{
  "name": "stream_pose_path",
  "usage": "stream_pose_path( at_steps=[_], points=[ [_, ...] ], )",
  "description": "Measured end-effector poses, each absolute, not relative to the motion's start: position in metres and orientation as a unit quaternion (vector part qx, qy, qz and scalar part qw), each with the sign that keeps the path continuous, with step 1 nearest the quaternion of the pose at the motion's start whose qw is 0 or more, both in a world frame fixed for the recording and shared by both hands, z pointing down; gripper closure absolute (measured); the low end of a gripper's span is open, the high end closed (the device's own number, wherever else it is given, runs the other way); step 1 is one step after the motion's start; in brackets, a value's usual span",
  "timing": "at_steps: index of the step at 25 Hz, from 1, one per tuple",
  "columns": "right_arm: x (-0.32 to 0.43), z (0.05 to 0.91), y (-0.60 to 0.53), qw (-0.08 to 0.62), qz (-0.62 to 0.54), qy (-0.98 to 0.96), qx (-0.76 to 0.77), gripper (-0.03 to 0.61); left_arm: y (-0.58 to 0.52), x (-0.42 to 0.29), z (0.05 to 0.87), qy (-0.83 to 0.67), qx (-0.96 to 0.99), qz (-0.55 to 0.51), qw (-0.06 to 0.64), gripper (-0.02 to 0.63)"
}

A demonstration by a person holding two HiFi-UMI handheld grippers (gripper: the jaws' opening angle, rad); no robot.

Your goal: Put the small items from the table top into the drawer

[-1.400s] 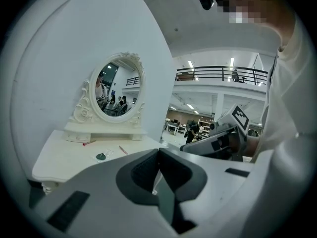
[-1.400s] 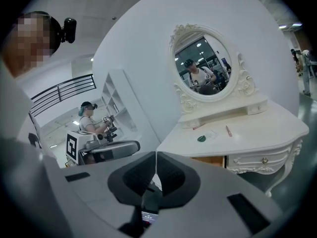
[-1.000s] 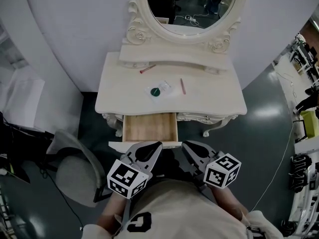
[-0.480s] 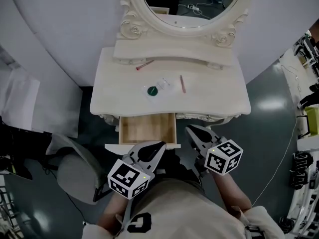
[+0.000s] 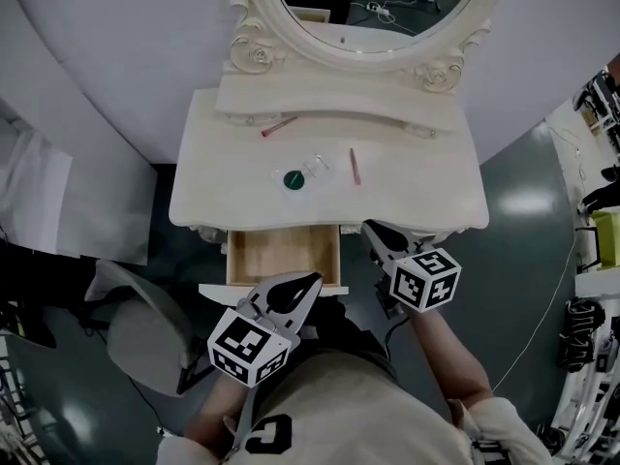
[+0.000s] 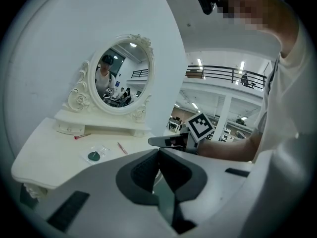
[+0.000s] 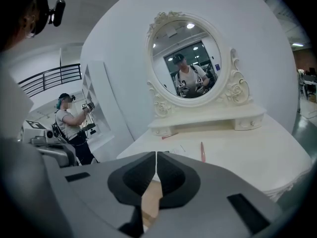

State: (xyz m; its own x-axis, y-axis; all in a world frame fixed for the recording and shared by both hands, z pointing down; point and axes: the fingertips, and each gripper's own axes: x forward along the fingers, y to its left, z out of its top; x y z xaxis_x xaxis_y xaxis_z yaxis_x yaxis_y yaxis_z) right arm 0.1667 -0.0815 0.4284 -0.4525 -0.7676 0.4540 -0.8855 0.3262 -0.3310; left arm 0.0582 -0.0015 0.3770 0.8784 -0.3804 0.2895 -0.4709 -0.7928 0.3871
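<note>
On the cream dressing table [image 5: 426, 197] lie a red-tipped stick [image 5: 279, 125], a clear packet with a green disc [image 5: 295, 177] and a pink pen [image 5: 355, 166]. The wooden drawer [image 5: 283, 254] below the front edge is pulled out and looks bare inside. My left gripper [image 5: 310, 278] hovers shut over the drawer's front lip and holds nothing. My right gripper [image 5: 369, 227] is shut and empty at the table's front edge, just right of the drawer. The left gripper view shows the packet [image 6: 94, 155] and pen [image 6: 121, 148] ahead; the right gripper view shows the pen [image 7: 202, 151].
An oval mirror [image 5: 373, 13] on a carved shelf [image 5: 334, 100] stands at the table's back against a white curved wall. A grey chair [image 5: 145, 332] sits at the lower left. Another person [image 7: 69, 128] stands off to the left in the right gripper view.
My right gripper has moved forward from beside my body to the table's front edge. The left gripper has edged forward a little. Both stay shut, and the items have not moved.
</note>
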Motion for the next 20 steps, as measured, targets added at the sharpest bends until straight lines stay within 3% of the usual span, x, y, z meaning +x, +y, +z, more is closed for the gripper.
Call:
stream_pose_path(
  at_steps=[20],
  points=[
    [0.215,0.511,-0.188,0.175,0.253,-0.768,0.562,0.546,-0.036,0.058,0.389,-0.273,0.923,0.124,0.241,0.557]
  ],
)
